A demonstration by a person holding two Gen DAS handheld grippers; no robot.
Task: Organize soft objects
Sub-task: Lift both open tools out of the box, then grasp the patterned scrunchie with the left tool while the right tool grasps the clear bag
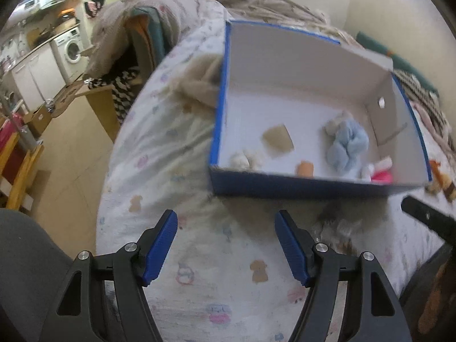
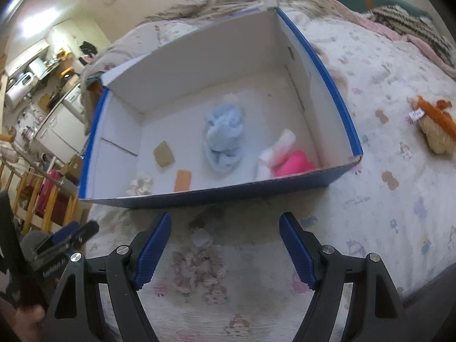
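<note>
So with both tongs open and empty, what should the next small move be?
Probably lower the right tongs onto the frilly pinkish soft item lying on the bedsheet between their tips. It sits outside the blue box, which already holds the light blue plush.

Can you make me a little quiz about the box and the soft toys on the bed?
1. True or false: the blue box has a lid on it.
2. What colour is the fluffy toy in the middle of the box?
3. Where is the orange plush: A) inside the box, B) on the bedsheet outside it, C) held in jaws?

Key: 1 false, the box is open. 2 light blue. 3 B; the left gripper and the right gripper are both open and hold nothing.
</note>
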